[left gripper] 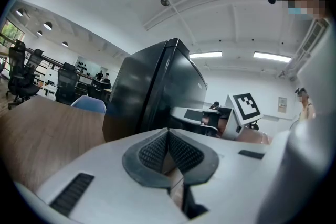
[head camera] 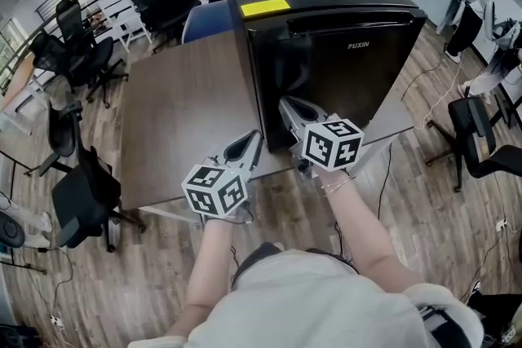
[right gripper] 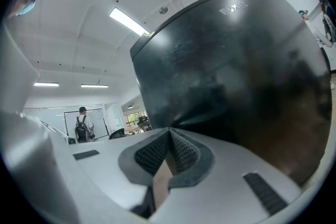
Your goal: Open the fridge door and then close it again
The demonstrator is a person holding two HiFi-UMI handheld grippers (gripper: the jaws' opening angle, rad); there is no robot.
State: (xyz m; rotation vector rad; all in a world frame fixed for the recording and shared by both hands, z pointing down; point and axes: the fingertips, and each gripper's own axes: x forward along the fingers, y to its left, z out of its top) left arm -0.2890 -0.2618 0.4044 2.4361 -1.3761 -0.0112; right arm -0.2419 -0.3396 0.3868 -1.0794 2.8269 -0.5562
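Note:
A small black fridge [head camera: 326,37] stands on the wooden table [head camera: 188,110], its door shut and facing me. A yellow sticker [head camera: 265,8] lies on its top. My right gripper [head camera: 287,106] is shut with nothing in it, its tip right at the lower left part of the door front [right gripper: 236,71]; I cannot tell whether it touches. My left gripper [head camera: 256,136] is shut and empty, hovering near the table's front edge, left of the fridge's corner [left gripper: 152,97]. In the left gripper view the right gripper's marker cube [left gripper: 244,107] shows beyond the fridge.
Black office chairs [head camera: 81,53] stand left of the table and another one [head camera: 481,143] to the right. A blue chair [head camera: 204,20] sits behind the table beside the fridge. Cables run over the wooden floor. A person with a backpack [right gripper: 81,126] stands far off.

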